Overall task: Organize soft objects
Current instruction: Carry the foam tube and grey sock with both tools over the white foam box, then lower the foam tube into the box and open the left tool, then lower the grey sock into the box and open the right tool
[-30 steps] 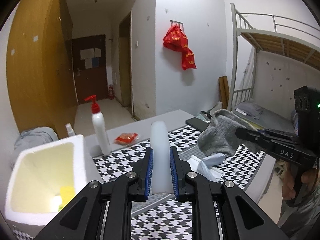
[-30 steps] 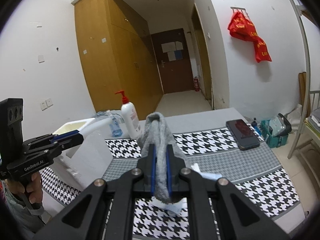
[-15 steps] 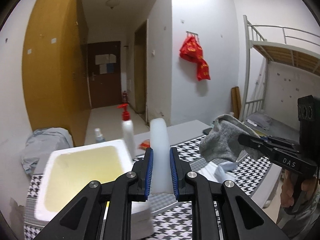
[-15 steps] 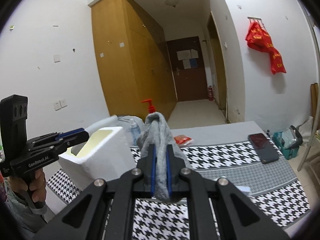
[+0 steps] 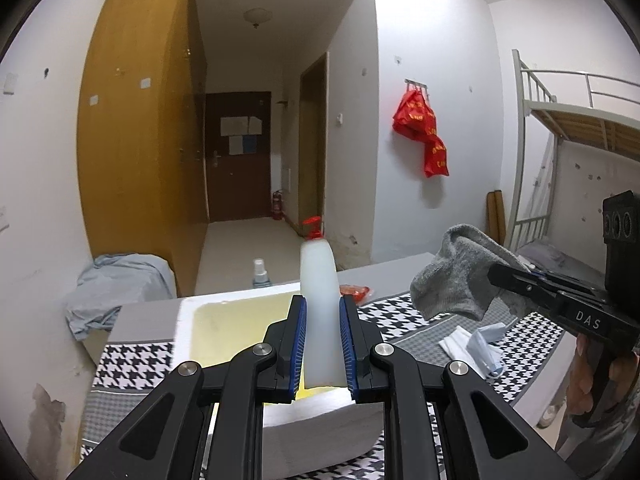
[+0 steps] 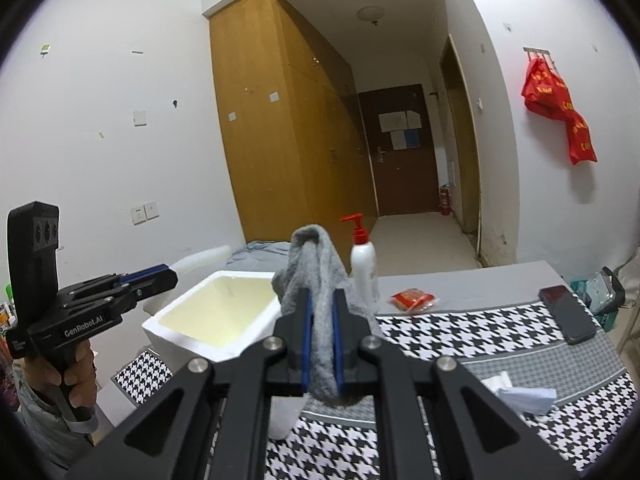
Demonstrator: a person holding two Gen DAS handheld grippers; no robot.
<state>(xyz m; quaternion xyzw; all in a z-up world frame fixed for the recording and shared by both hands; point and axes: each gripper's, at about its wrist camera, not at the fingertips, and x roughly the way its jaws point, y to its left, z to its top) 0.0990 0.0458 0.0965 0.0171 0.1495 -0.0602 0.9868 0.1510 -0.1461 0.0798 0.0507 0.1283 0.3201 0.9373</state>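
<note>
My left gripper (image 5: 322, 306) is shut on a pale, translucent white soft block (image 5: 318, 276) that stands up between its blue pads. It hovers over the near side of an open white foam box (image 5: 188, 320) with a yellowish inside. To the right, my right gripper (image 5: 498, 276) holds a grey sock (image 5: 456, 276). In the right wrist view the right gripper (image 6: 320, 298) is shut on the grey sock (image 6: 316, 256), which drapes over both pads. The foam box (image 6: 192, 308) sits just left of it, with the left gripper (image 6: 170, 274) and white block (image 6: 200, 258) above the box's left edge.
A black-and-white houndstooth cloth (image 6: 460, 332) covers the table. On it stand a red-pump bottle (image 6: 362, 268), a red packet (image 6: 414, 300), a dark phone (image 6: 566, 314), a small spray bottle (image 5: 260, 272) and a crumpled mask with tissues (image 5: 476, 344). A hand (image 6: 76, 368) grips each handle.
Both grippers have swung left and slightly up, each keeping its hold. The foam box has come from the left edge to lie under the left gripper and beside the right one.
</note>
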